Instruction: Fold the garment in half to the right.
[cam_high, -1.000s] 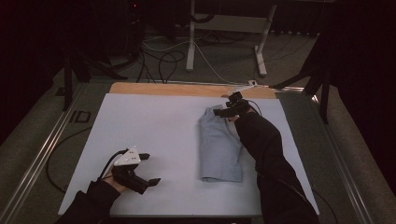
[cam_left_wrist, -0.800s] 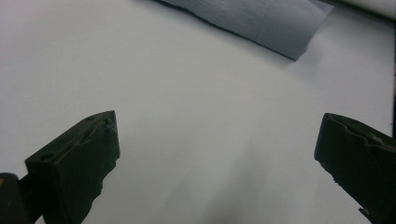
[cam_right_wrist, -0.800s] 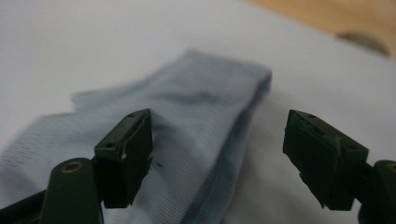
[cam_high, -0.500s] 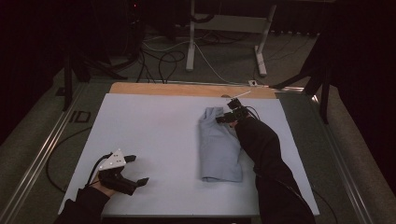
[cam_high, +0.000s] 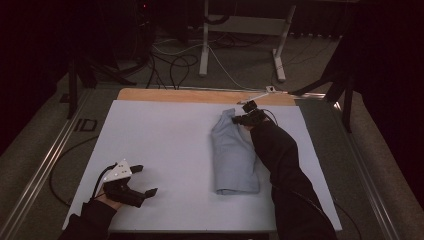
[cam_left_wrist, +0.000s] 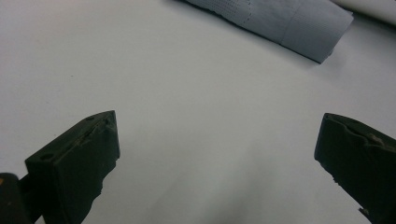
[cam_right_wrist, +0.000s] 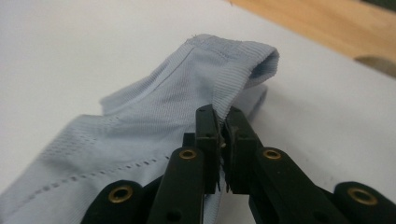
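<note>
Fingers (cam_right_wrist: 233, 130) of the right gripper (cam_right_wrist: 224, 122) pinch the garment's (cam_right_wrist: 154, 121) edge

garment (cam_left_wrist: 280, 21) cut off by top edge, its right edge under sleeve (cam_high: 280, 155)

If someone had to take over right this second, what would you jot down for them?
Right gripper: jaws have just closed, now shut on the far edge of the garment.
Left gripper: open, holding nothing, low over the sheet's near left corner.
Garment: pale blue, folded into a long strip right of centre.
Done: far edge gripped.
Left: probably the next fold; garment not yet lifted.
</note>
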